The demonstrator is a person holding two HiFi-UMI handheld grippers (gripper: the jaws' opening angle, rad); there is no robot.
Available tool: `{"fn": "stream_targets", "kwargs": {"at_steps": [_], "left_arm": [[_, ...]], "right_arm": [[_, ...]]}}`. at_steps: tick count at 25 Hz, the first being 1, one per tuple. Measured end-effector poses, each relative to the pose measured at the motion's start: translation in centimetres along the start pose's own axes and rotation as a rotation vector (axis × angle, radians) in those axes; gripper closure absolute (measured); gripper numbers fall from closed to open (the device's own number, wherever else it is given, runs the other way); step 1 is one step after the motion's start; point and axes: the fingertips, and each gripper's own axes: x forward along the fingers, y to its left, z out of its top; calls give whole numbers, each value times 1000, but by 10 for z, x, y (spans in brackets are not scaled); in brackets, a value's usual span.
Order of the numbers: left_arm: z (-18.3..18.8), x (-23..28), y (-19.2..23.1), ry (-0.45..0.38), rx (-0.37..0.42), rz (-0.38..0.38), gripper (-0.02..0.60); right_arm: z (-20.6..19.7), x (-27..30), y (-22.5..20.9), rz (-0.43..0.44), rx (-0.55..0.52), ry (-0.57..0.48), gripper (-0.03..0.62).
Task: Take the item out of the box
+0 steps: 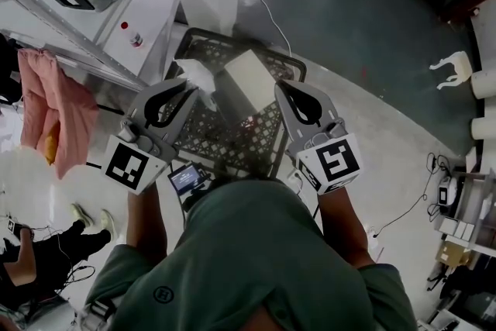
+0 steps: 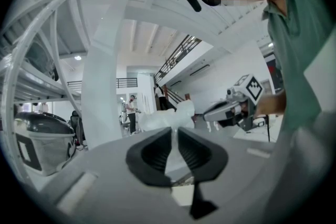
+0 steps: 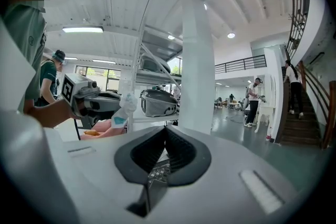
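left gripper (image 1: 191, 91): jaws clamped on a white plastic-wrapped packet (image 1: 195, 76), held above the left side of the black lattice crate (image 1: 225, 139). a white carton (image 1: 252, 77) sits inside the crate. right gripper (image 1: 288, 89): jaws closed, empty, over the crate's right side. step in hand: lift-out. next: carry the packet clear of the rim, then set it down.

Crumpled white packet (image 1: 192, 74), pinched in the left claw (image 1: 196, 91), hangs over the black lattice crate (image 1: 229, 137).
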Motion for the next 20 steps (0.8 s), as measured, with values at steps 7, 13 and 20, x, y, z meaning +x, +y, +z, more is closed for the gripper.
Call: {"fn": "stream_targets", "kwargs": {"at_steps": [7,13,20], "left_arm": [[-1,0,3,-3,-6,0,545],[-3,1,2,-6,-5,-1,545],[-7,6,4,1,-12,-3,545]], "right_arm": [[0,3,1,2,-4,4,588],[-2,3,1,2,-6,10,588],[-10,6,-1,4,-28,42,589]]}}
